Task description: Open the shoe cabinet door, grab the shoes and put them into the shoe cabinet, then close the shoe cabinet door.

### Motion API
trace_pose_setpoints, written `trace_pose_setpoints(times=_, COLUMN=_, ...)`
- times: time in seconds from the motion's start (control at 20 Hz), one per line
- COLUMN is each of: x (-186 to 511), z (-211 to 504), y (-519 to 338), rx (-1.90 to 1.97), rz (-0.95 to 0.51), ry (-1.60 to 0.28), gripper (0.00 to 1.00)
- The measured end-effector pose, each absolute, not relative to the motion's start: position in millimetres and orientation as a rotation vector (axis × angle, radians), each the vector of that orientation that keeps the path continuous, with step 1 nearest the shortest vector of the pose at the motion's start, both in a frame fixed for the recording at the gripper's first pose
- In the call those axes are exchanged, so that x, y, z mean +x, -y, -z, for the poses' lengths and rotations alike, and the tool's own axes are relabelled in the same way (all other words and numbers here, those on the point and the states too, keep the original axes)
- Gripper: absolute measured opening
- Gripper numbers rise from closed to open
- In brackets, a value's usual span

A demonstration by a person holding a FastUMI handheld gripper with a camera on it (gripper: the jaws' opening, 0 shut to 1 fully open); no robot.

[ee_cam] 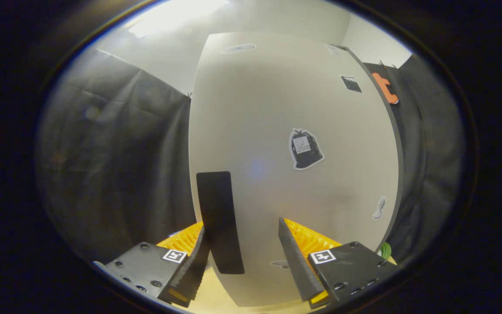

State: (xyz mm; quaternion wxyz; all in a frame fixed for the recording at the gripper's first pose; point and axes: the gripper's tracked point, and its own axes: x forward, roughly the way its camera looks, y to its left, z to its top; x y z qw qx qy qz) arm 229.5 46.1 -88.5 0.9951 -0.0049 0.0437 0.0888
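walls: black cloth (116, 144) left and right, wrinkled | upper wall (273, 19): white | light: bright glow (177, 15) overhead | floor (216, 296): pale yellow

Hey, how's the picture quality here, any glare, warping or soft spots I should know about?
Gripper view: the fisheye bows the cabinet door outward, its straight edges curving. Ceiling light above the door is blown out to white. The cloth wall beside it sits dim and soft. A faint bluish sheen shows on the door near the black handle strip. The gripper is open, fingers sharp, straddling the strip.
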Motion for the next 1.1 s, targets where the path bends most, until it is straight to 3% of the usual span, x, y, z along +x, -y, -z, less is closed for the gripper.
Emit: trace_pose_setpoints(times=1.1, x=274, z=93, y=-49, rx=-0.035, rz=-0.056, ry=-0.078, gripper=0.89)
